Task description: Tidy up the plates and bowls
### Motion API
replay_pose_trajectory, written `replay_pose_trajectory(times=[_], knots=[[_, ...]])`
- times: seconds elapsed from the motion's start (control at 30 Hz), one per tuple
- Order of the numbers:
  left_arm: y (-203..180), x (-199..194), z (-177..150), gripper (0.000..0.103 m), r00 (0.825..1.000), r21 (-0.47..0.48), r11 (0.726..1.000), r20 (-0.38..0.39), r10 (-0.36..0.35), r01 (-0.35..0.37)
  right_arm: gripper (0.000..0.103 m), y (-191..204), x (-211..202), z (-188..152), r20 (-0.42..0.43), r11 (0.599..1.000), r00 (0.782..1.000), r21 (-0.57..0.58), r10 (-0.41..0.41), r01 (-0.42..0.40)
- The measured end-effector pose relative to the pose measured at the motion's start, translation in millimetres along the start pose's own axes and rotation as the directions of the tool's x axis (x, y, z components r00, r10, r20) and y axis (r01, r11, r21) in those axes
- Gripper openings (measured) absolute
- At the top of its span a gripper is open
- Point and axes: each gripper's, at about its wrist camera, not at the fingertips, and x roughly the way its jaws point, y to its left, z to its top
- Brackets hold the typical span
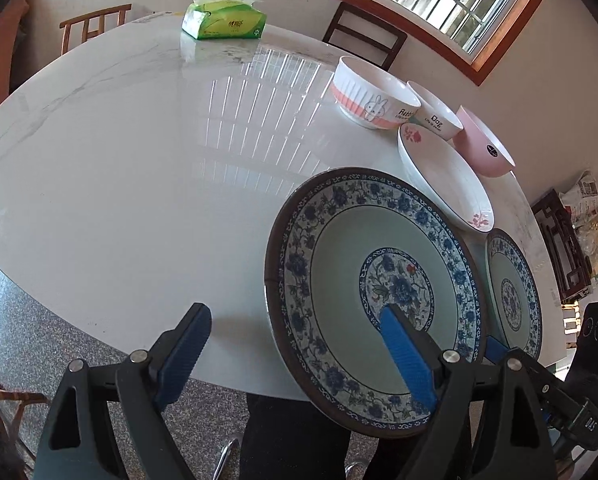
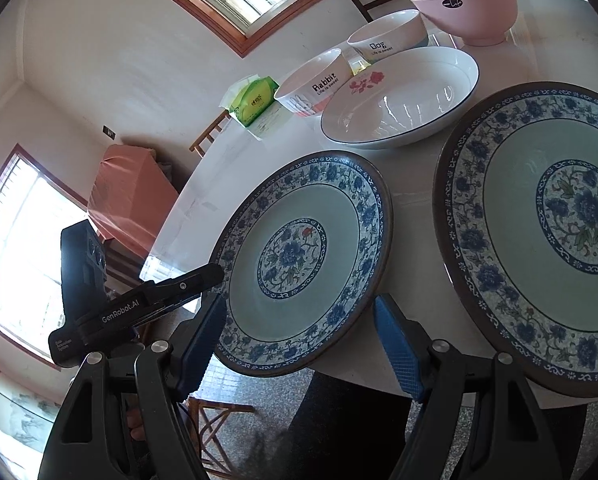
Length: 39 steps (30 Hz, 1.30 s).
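A blue-and-white flowered plate juts past the front edge of the white table. My left gripper is open, with one finger over the plate's inside and the other left of its rim. My right gripper is also open, the plate's near rim between its fingers and no pad pressing. A second matching plate lies to the right. Behind them stand a white plate with pink flowers, a Rabbit bowl, a Dog bowl and a pink bowl.
A green tissue box sits at the table's far side, with wooden chairs behind it. A person's dark trousers show below the table's front edge. Dark furniture stands off to the right on the speckled floor.
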Motion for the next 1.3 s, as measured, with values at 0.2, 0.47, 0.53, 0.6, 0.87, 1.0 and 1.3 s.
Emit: replay_pose_trajectory(times=[0.2, 0.47, 0.53, 0.6, 0.87, 1.0, 1.3], knots=[[-3, 0, 2, 0.057, 0.999, 0.025, 0.999, -0.006, 0.034, -0.034, 0.051, -8, 12, -4, -0.053, 0.999, 0.999, 0.046, 0.004, -0.001], [9, 0, 5, 0.022, 1.000, -0.035, 0.999, 0.006, 0.011, -0.011, 0.021, -7, 18, -3, -0.041, 0.998, 0.998, -0.008, -0.057, 0.057], [11, -2, 6, 0.021, 1.000, -0.039, 0.999, 0.023, 0.020, -0.019, 0.020, -3, 21, -3, -0.036, 0.997, 0.997, -0.041, -0.073, 0.071], [15, -4, 7, 0.021, 0.999, -0.047, 0.998, 0.034, 0.033, -0.031, 0.020, 1, 25, -1, -0.031, 0.995, 0.996, -0.066, -0.080, 0.078], [42, -12, 13, 0.021, 0.996, -0.108, 0.992, 0.067, 0.065, -0.057, 0.020, 21, 53, 11, -0.034, 0.983, 0.995, -0.162, -0.090, 0.083], [56, -19, 15, 0.021, 0.993, -0.143, 0.987, 0.085, 0.079, -0.067, 0.020, 36, 66, 17, -0.028, 0.974, 0.995, -0.209, -0.096, 0.088], [76, -30, 6, 0.039, 0.982, -0.230, 0.969, 0.139, 0.125, -0.091, 0.024, 46, 80, 21, -0.056, 0.964, 0.994, -0.256, -0.092, 0.075]])
